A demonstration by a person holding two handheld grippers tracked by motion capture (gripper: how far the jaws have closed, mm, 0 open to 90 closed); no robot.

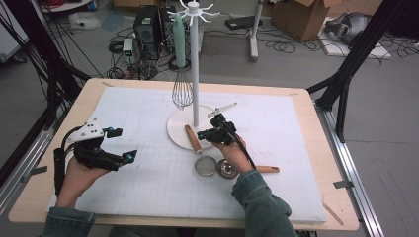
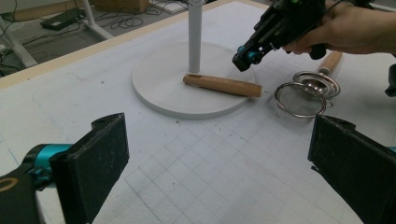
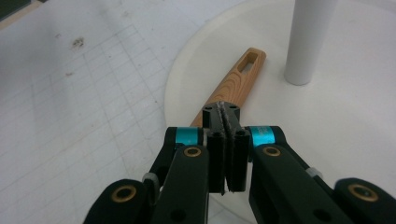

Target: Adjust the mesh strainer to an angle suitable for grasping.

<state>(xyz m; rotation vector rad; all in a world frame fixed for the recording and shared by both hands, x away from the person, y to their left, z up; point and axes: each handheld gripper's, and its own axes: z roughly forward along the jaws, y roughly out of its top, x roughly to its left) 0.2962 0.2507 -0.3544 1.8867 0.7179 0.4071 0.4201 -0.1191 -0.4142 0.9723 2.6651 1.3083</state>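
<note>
Above the strainer's wooden handle (image 3: pixel 236 77) on the stand base (image 3: pixel 187 79), the right gripper (image 3: pixel 226 112) hangs, jaws pressed together empty; the left gripper (image 2: pixel 215 154) rests, jaws wide apart

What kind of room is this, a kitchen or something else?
Probably a lab or workshop, not a kitchen: cables and a computer tower on the floor, cardboard box, and a gridded work table.

High view overhead, facing forward-down; both gripper views low, close; all share wooden handle (image 1: pixel 193 138) (image 2: pixel 222 85) (image 3: pixel 233 83).
</note>
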